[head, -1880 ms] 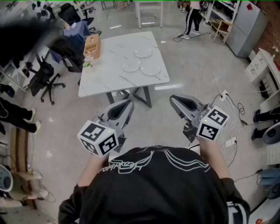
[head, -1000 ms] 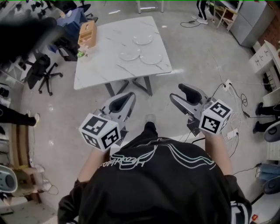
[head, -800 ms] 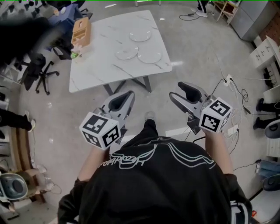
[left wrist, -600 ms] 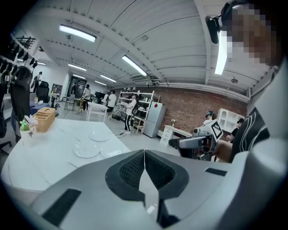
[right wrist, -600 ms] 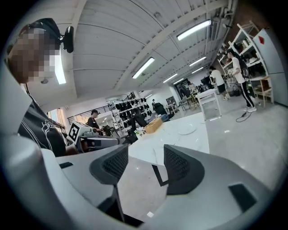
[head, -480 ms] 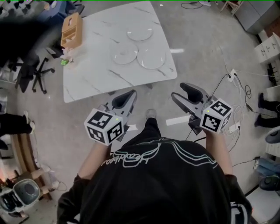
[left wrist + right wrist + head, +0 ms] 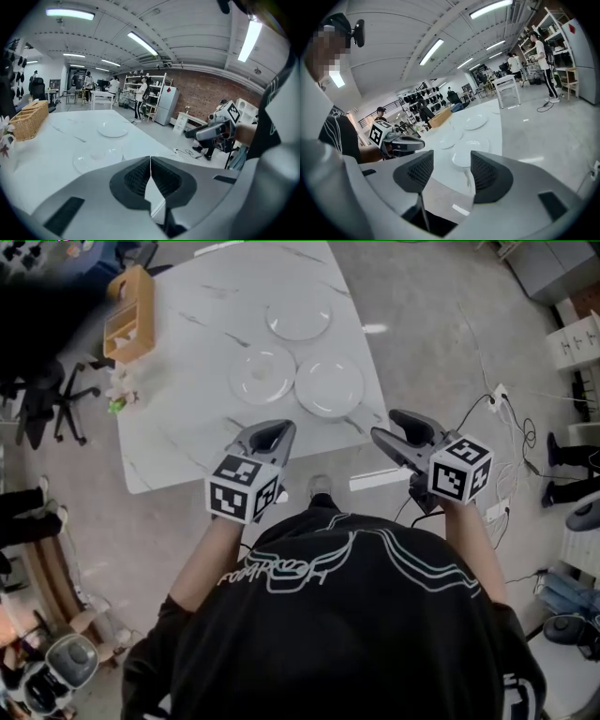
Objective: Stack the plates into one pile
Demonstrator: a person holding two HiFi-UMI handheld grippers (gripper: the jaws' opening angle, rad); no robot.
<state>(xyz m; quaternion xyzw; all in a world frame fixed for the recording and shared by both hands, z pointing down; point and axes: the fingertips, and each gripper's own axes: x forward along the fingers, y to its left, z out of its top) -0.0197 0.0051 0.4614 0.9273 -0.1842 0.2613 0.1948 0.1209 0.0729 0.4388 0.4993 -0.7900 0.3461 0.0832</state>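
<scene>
The nearest plate [image 7: 330,387] is lying by the tabletop's [image 7: 187,362] near right corner, with the second plate [image 7: 262,374] just beside it and the third plate [image 7: 298,321] beyond. It is sitting ahead, between the clenched, empty left hand-held gripper [image 7: 272,427] and the released, empty right hand-held gripper [image 7: 398,427].

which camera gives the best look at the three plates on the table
The head view: the three plates lie unstacked, each seen whole from above. The left gripper view shows two at a flat angle. The right gripper view shows all three, low and small, the nearest partly behind its claw.
</scene>
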